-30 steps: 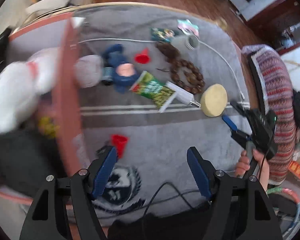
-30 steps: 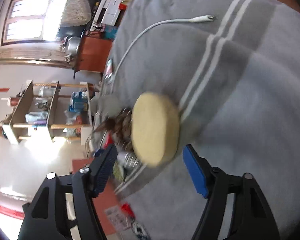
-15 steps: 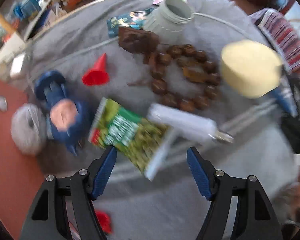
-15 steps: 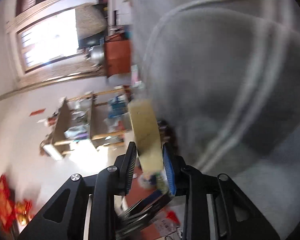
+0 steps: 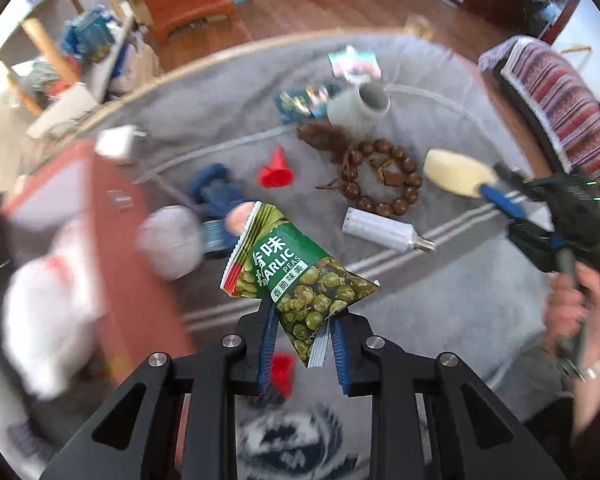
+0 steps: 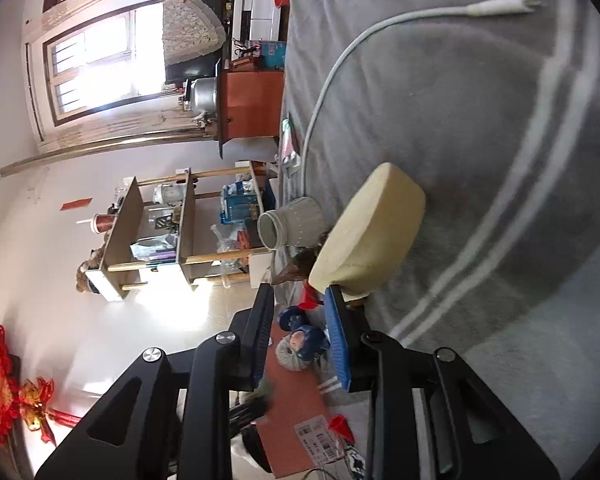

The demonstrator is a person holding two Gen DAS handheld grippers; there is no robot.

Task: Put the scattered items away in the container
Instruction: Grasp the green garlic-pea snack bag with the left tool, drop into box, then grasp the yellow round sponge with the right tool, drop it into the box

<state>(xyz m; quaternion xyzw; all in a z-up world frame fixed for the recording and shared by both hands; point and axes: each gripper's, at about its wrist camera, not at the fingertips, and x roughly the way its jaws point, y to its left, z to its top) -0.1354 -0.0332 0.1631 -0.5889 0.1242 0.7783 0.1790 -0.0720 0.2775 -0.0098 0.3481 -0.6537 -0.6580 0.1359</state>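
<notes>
In the left wrist view, a red box [image 5: 112,240] with a white plush [image 5: 48,304] sits at 9 o'clock. A red cone [image 5: 276,164], bead bracelet [image 5: 384,180] and white tube [image 5: 384,230] lie on the grey blanket [image 5: 440,300] toward 12 to 1 o'clock. The left tool [image 5: 302,340] pinches the green pea packet [image 5: 296,276], lifted clear. At 3 o'clock the right tool [image 6: 298,332], jaws narrow, touches the yellow sponge [image 6: 372,240]; whether it grips, I cannot tell.

A lived-in home room: wood plank floor [image 5: 364,4], a curtained window [image 6: 100,60], and a red festive wall ornament [image 6: 4,392]. An open wooden shelf [image 6: 160,236] crammed with household clutter stands beside an orange-brown cabinet [image 6: 252,104] bearing a metal pot [image 6: 202,98].
</notes>
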